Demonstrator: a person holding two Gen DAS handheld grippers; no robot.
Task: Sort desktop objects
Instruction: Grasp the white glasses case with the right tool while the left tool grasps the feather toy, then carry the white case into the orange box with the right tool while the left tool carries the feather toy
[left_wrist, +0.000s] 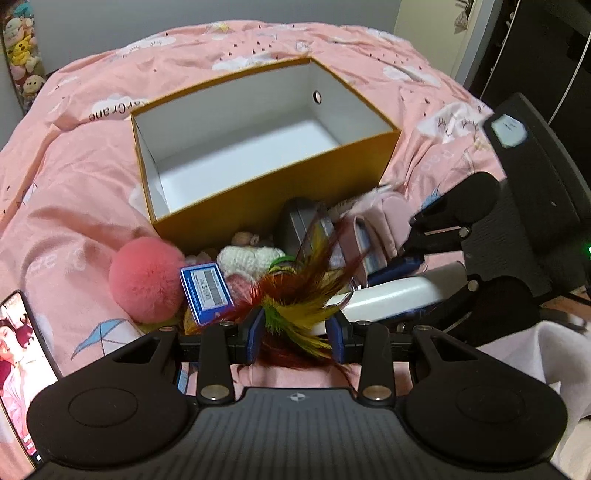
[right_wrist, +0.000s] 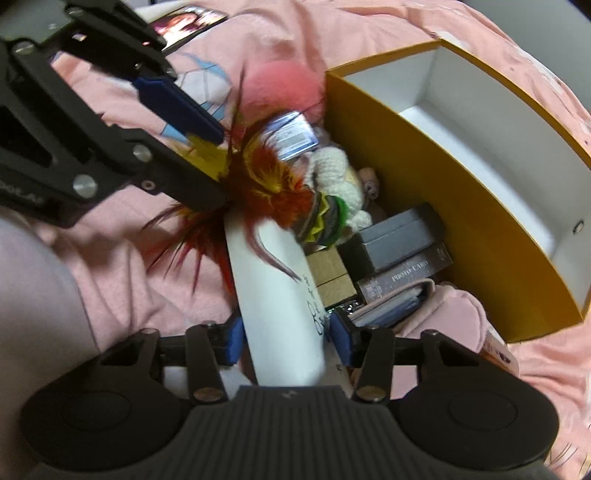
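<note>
Holding feather toy (left_wrist: 295, 310) loosely in half-open left gripper (left_wrist: 295, 338) beside empty box (left_wrist: 384, 147) on bed; right gripper (right_wrist: 284, 339) straddling white tube (right_wrist: 280, 295), grip unclear; may slip, tangling feathers

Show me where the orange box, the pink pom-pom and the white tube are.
orange box (left_wrist: 273, 192): left wrist view, on its near outer wall.
pink pom-pom (left_wrist: 146, 278): left wrist view, on the middle of the fluffy ball.
white tube (right_wrist: 284, 295): right wrist view, on its middle, ahead of the blue pads.
</note>
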